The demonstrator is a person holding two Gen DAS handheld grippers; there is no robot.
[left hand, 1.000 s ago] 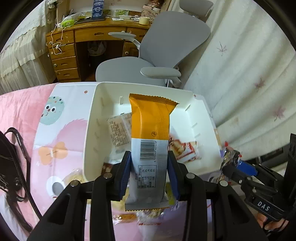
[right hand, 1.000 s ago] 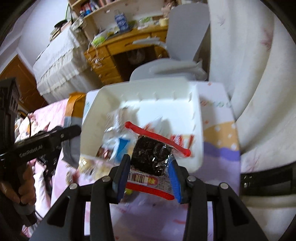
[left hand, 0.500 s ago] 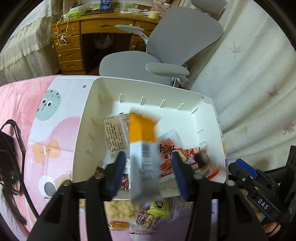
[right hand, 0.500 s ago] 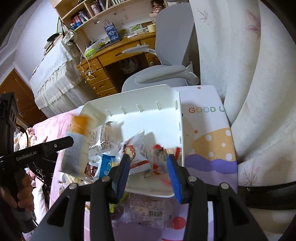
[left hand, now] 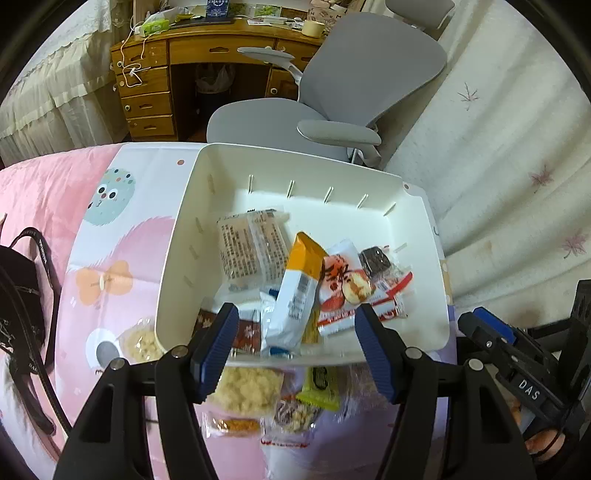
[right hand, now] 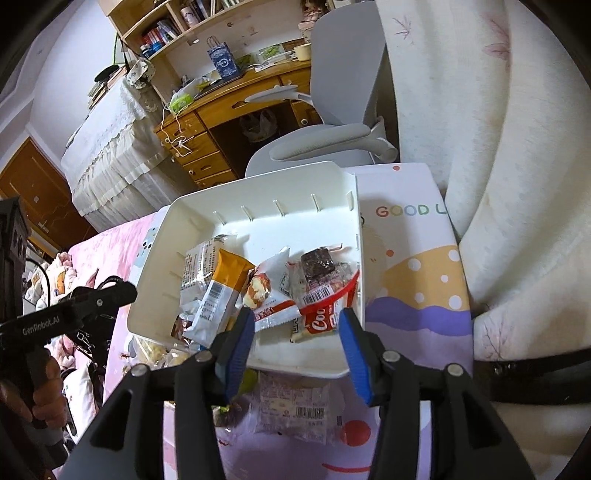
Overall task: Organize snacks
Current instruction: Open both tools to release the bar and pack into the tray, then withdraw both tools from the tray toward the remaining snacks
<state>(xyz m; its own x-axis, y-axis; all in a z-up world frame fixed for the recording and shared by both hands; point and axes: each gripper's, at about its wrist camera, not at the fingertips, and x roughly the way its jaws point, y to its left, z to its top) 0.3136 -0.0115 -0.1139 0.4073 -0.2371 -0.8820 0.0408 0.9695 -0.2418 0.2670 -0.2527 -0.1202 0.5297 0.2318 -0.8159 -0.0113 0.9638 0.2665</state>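
Both your grippers, left (left hand: 295,332) and right (right hand: 295,339), are opening with empty fingers; the orange-topped snack bar (left hand: 295,291) and brownie packet (right hand: 321,273) you gripped a second ago now lie in the white bin (left hand: 295,173). Only your right view shows the bookshelf (right hand: 177,26).

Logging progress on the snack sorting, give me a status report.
Left tool and right tool both opening, nothing between them. Orange-white snack bar lies in white bin. Loose snacks wait outside; nothing blocking.
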